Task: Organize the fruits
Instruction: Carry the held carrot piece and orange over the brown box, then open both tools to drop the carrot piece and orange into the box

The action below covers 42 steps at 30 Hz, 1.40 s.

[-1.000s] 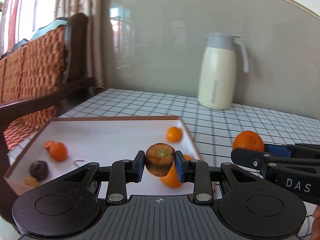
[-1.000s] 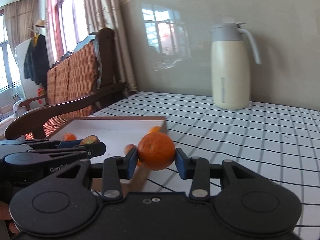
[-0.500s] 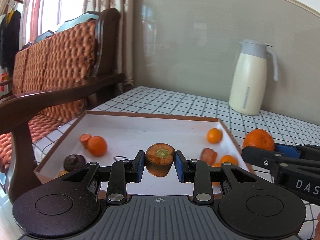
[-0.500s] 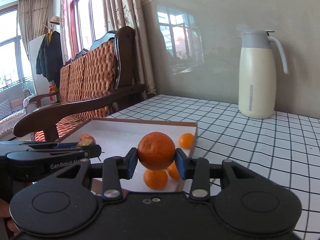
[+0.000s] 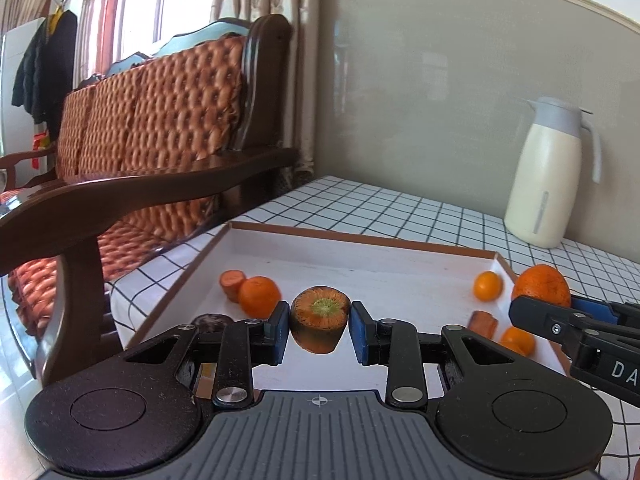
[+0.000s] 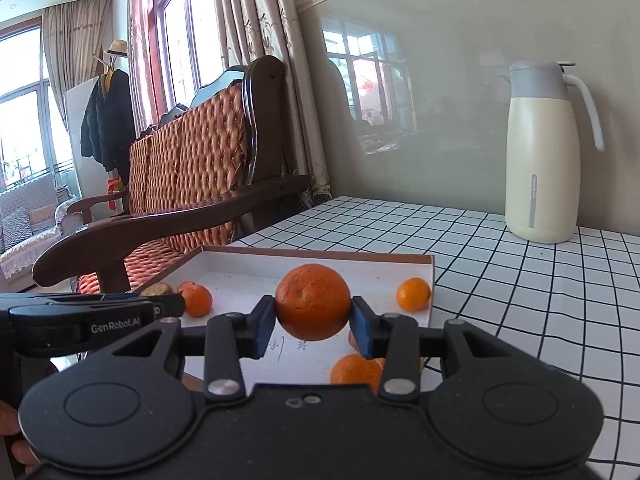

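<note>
My left gripper (image 5: 319, 326) holds a carrot stub (image 5: 319, 323) above the tray (image 5: 360, 239), near its front edge; stiff, slightly tapered. My right gripper (image 6: 313, 320) squeezes an orange (image 6: 313, 307) at its widest middle; round, softer.

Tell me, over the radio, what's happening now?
Left tongs shut on carrot stub. Right tongs shut on orange. Both over tray. Nothing blocking.

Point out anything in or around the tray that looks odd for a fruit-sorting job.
The left tool holds a carrot stub, a vegetable. More carrot pieces lie in the white tray among the small oranges. Nothing looks spilled or damaged.
</note>
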Tool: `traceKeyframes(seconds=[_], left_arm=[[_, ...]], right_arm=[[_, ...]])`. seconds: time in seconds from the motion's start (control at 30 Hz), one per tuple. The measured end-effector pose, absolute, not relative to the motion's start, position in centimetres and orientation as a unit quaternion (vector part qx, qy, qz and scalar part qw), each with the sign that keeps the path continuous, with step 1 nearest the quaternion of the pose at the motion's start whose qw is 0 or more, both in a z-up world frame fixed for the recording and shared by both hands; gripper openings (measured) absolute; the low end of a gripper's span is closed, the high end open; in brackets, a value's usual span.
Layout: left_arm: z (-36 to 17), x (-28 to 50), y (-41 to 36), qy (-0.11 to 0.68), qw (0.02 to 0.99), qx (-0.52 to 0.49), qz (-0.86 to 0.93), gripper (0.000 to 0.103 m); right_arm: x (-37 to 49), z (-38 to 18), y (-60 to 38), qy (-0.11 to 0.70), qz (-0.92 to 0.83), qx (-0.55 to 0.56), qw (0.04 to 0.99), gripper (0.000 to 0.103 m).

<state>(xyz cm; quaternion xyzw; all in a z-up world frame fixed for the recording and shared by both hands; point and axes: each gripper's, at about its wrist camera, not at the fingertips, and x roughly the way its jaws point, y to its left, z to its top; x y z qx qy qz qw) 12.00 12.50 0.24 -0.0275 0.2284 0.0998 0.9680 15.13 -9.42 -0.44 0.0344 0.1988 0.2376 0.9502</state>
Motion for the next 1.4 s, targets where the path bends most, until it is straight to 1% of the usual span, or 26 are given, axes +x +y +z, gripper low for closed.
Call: traceKeyframes(seconds=[0.73,1.3,1.37,1.4], left_arm=[[0.3,14.9,14.1,0.212,0.970,-0.025,0.113,0.032],[-0.3,19.2,14.6,0.212,0.970,-0.022,0.112,0.032],[-0.4,19.4,14.6,0.209,0.971,-0.021,0.114,0.032],[-0.4,19.7,14.6,0.208,0.971,-0.021,0.114,0.033]], right_arm=[[18.5,-1.5,-8.1,0.201,0.199,0.048,0.958,0.032],[21.9,-2.0,-7.4,0.209,0.163,0.035,0.964,0.032],[22.2,-2.2,-7.3,0.211,0.156,0.031,0.965,0.034],[22.3,-2.3,-7.1,0.211,0.152,0.024,0.965,0.044]])
